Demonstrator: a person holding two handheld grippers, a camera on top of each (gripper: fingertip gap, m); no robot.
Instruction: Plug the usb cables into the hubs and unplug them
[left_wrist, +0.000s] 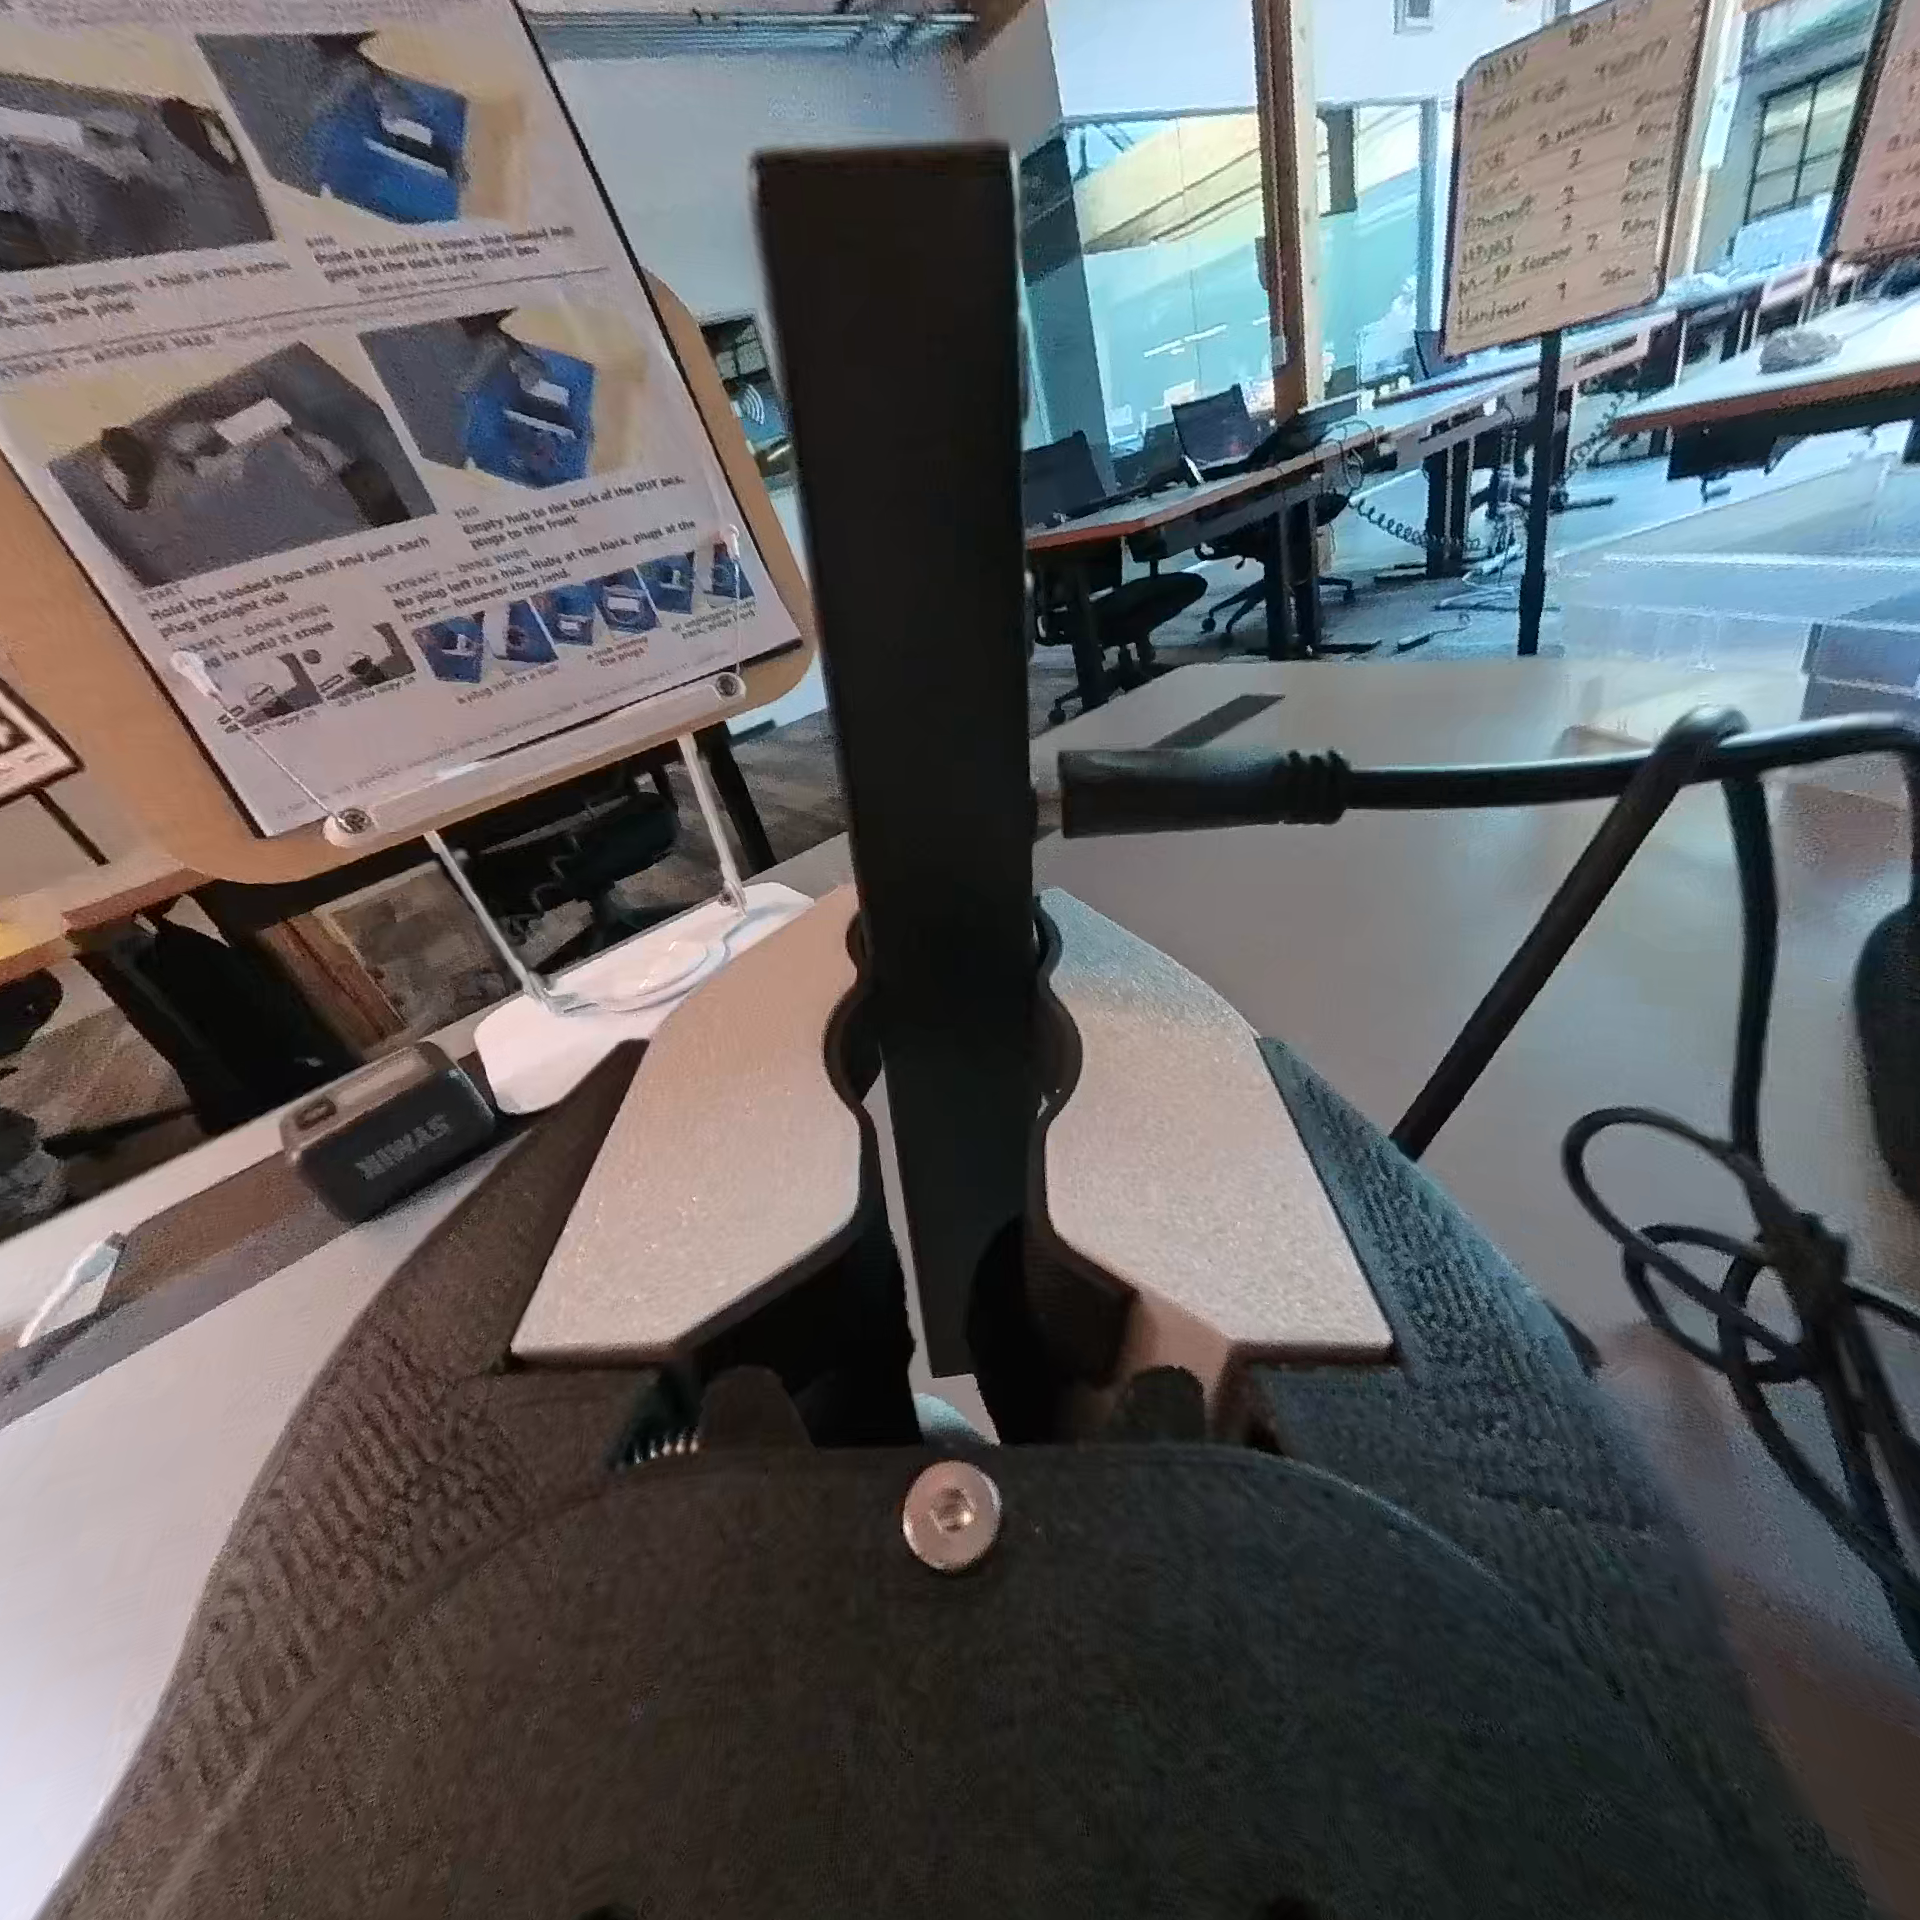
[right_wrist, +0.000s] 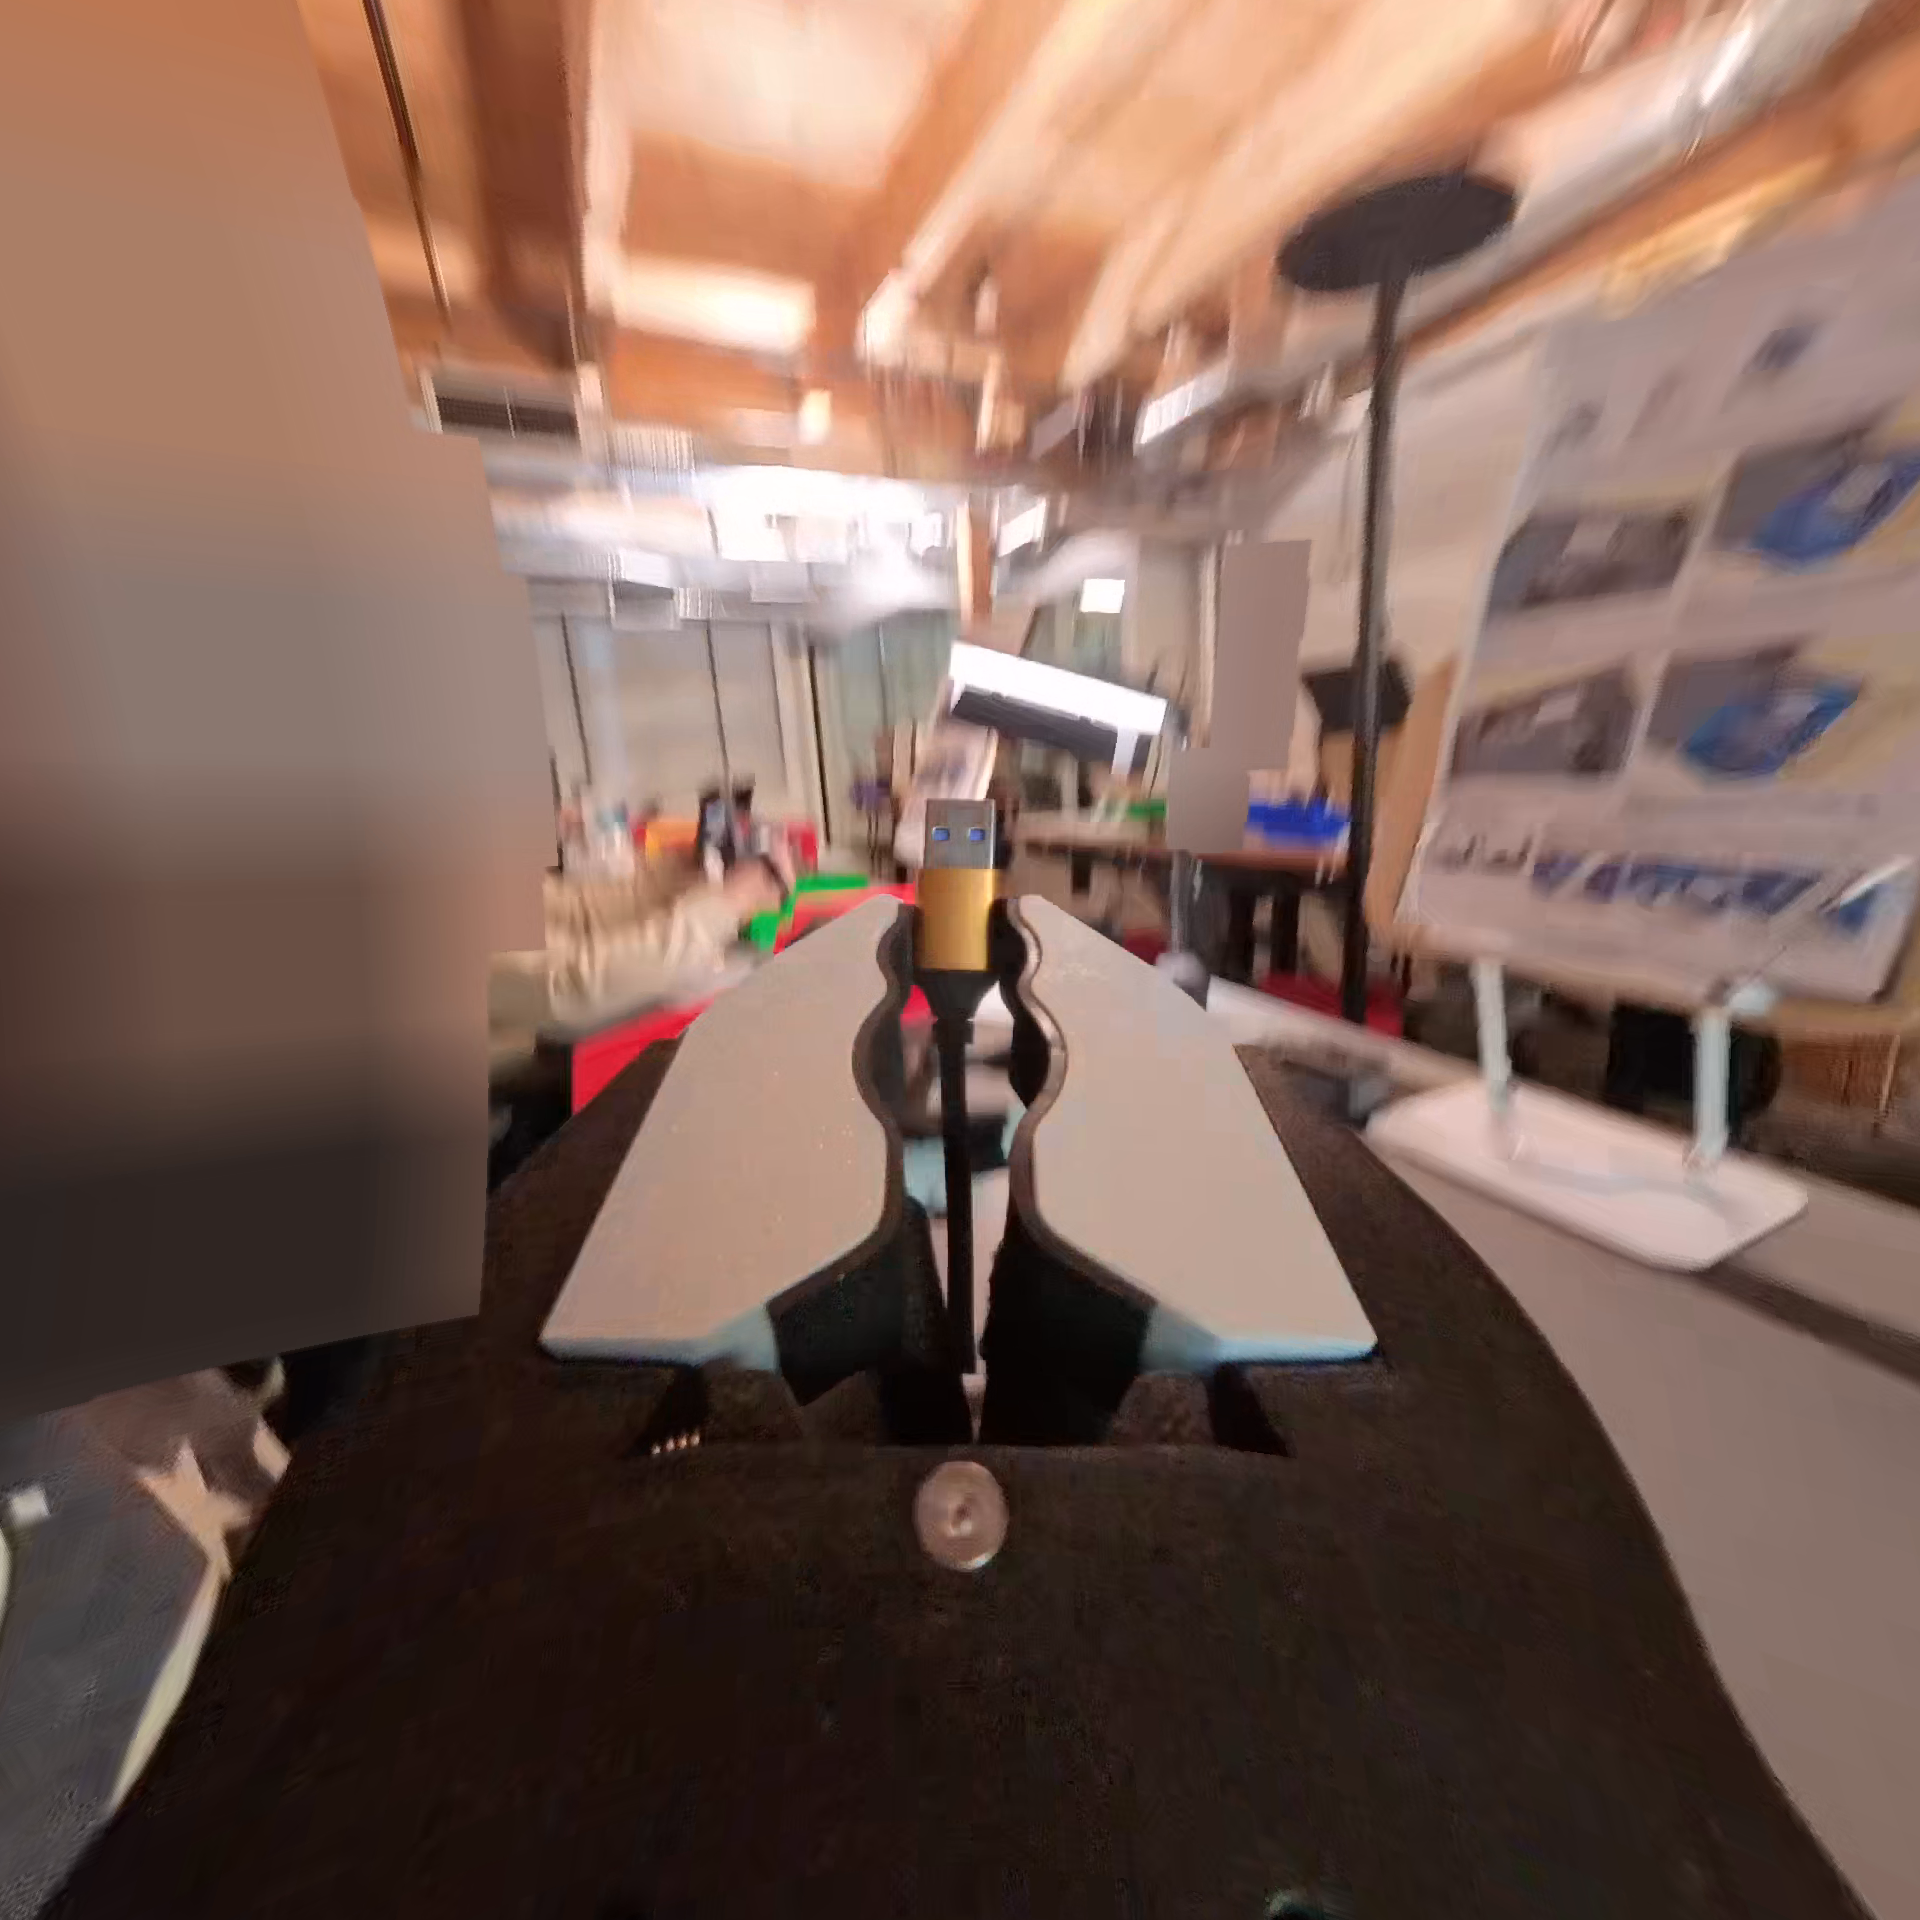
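My left gripper (left_wrist: 945, 997) pinches the hub (left_wrist: 904, 582) upright, one black plug (left_wrist: 1195, 792) already seated beside it. My right gripper (right_wrist: 958, 925) clamps the gold USB plug (right_wrist: 957, 914); I judge it needs squaring to a free port on the hub, then a straight push

plug (left_wrist: 1195, 792) right of hub (left_wrist: 914, 623), sign stand (left_wrist: 416, 416) left

Each claw (left_wrist: 948, 940) (right_wrist: 954, 920) — grey scalloped fingers (left_wrist: 727, 1143), textured black body, one silver screw (left_wrist: 951, 1512).

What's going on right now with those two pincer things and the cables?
Left gripper shut on black hub, held upright. One black plug seated in its side. Right gripper shut on gold USB plug, tip forward, not yet at the hub. Nothing blocking.
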